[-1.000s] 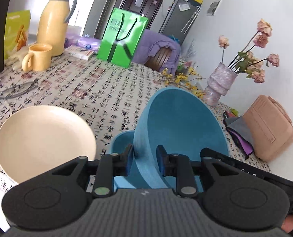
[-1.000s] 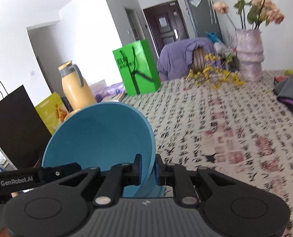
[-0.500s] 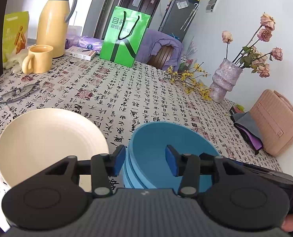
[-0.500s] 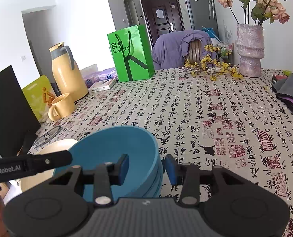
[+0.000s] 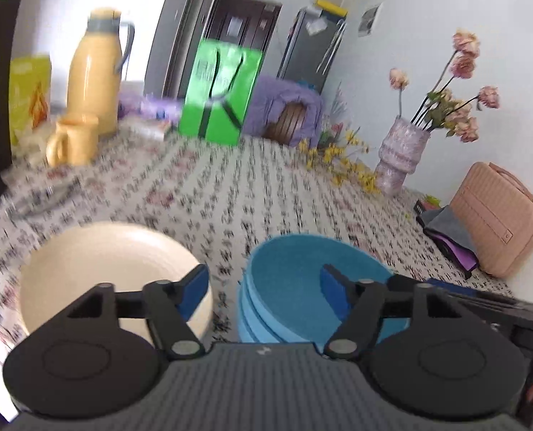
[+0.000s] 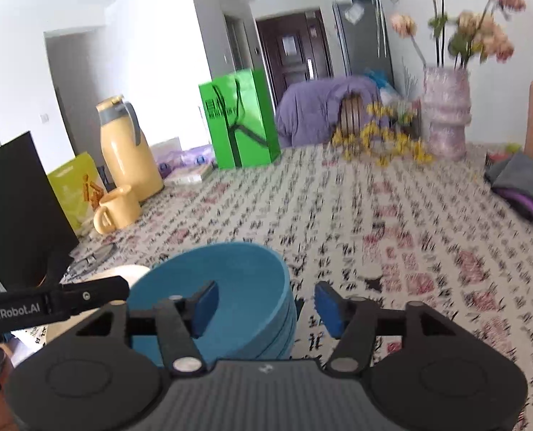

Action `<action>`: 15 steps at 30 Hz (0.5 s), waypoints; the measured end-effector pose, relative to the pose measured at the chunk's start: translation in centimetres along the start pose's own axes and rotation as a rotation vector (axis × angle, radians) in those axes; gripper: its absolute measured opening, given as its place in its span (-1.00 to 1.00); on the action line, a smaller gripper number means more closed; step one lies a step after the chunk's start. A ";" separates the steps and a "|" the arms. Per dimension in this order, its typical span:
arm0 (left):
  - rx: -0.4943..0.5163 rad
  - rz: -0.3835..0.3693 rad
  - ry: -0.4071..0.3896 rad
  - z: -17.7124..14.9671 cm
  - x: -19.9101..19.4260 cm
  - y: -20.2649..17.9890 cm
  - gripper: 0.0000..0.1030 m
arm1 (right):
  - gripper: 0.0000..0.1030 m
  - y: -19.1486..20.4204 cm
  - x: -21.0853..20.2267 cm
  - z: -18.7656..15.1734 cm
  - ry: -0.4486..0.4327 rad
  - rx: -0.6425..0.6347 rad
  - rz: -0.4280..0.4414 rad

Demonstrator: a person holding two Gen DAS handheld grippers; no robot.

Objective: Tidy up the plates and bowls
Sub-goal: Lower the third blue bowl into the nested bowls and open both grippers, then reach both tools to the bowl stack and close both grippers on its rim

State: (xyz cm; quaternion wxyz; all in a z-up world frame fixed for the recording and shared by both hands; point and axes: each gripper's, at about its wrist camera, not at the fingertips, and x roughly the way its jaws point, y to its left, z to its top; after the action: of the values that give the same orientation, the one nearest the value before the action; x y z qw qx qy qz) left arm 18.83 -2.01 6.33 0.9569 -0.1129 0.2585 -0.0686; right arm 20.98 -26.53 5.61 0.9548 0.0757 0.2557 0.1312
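Both grippers hang low over the near edge of the counter (image 5: pixel 266 186), pointing forward across its patterned cloth, and each has its jaws spread wide with nothing between the blue pads. The left gripper (image 5: pixel 264 285) sits level, its left finger over the rim of the cream plate (image 5: pixel 97 262) and its right finger over the inside of the stack of blue bowls (image 5: pixel 291 280), without gripping either. The right gripper (image 6: pixel 266 303) is likewise level, with its left finger in front of the bowl stack (image 6: pixel 230 280) and its right finger over bare cloth beside it; the other gripper's dark body crosses the lower left of that view. The blue bowls rest nested one inside another on the counter, upright, just beside the cream plate, which lies flat to their left. Farther back on the left stand a yellow thermos (image 5: pixel 94 75) and a yellow mug (image 5: pixel 74 140), close together, and behind the middle of the counter a green paper bag (image 5: pixel 219 93) stands upright. At the far right are a pale purple vase (image 5: pixel 399 161) with dried roses, and a pink case (image 5: pixel 496 215) beside folded cloths. Both views are smeared by motion blur, so the finer print on the cloth cannot be read.
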 end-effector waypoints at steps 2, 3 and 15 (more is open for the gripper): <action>0.044 0.008 -0.057 -0.5 -1.4 0.0 0.62 | 0.47 0.3 -1.6 -0.7 -0.054 -0.022 -0.011; 0.068 0.016 -0.092 -0.9 -2.2 0.0 0.71 | 0.57 0.5 -2.3 -1.1 -0.080 -0.030 -0.018; 0.217 0.086 -0.220 -7.8 -9.2 2.8 1.00 | 0.85 3.8 -9.1 -9.5 -0.285 -0.208 -0.064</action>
State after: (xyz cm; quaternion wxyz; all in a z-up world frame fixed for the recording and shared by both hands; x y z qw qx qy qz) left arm 7.13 1.04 3.48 0.9881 -0.0047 0.1477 -0.0420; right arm 7.79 -24.84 2.49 0.9878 -0.0136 0.1050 0.1145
